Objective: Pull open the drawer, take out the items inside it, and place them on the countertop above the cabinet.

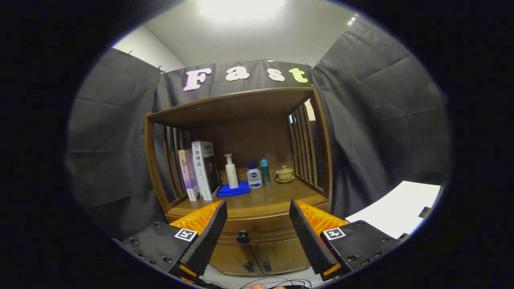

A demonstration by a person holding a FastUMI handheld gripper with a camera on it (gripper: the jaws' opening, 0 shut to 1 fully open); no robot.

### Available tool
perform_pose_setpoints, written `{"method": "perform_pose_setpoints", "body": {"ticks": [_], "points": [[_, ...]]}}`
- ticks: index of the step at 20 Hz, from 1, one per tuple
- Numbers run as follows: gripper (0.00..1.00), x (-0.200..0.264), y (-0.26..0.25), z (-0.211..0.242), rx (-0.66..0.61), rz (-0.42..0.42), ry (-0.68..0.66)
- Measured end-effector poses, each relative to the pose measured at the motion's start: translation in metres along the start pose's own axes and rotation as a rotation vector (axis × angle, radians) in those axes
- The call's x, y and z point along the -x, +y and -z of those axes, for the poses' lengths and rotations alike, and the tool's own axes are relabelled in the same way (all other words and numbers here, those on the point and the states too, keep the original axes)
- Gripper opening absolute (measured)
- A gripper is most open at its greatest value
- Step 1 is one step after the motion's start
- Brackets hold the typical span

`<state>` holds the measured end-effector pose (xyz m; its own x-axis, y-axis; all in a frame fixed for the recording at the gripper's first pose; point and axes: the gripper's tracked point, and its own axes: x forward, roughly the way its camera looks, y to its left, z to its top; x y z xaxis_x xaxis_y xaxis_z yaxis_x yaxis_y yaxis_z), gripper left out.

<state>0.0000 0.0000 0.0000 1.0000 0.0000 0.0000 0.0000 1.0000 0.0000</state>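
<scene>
- The gripper (257,237) has its jaws spread wide and they hold nothing; the gap between them frames the front of the drawer (257,228), which seems the reason for this aim.
- Just beyond the jaws, between them, sits the dark round knob (243,237) of the drawer. The drawer looks fully closed, so the items inside it are hidden and the first step of the task is not yet done.
- The knob is small, so the jaws probably must come closer and then narrow around it before any pull.
- Under the drawer are two small cabinet doors (257,259), each with its own little handle; these are no part of the task.
- Above the drawer is the countertop of the cabinet (277,198), the desk where the items should go. Its front part is bare wood, which leaves room for them.
- Farther back on this desk stand two books (200,170) leaning against the left slats, a white pump bottle (231,170) on a folded blue cloth (234,189), a small bottle with a blue cap (253,176), a slim teal bottle (265,171), and a lidded cup on a saucer (285,174).
- These things stay at the back, so new items are better placed in front to avoid knocking them.
</scene>
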Motion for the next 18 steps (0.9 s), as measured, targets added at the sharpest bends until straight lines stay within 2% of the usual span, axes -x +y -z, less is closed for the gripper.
{"method": "perform_pose_setpoints", "body": {"ticks": [12, 18], "points": [[0.98, -0.015, 0.009, 0.028, 0.079, -0.038, -0.005], [0.98, -0.033, -0.011, 0.029, 0.079, 0.007, -0.055]]}}
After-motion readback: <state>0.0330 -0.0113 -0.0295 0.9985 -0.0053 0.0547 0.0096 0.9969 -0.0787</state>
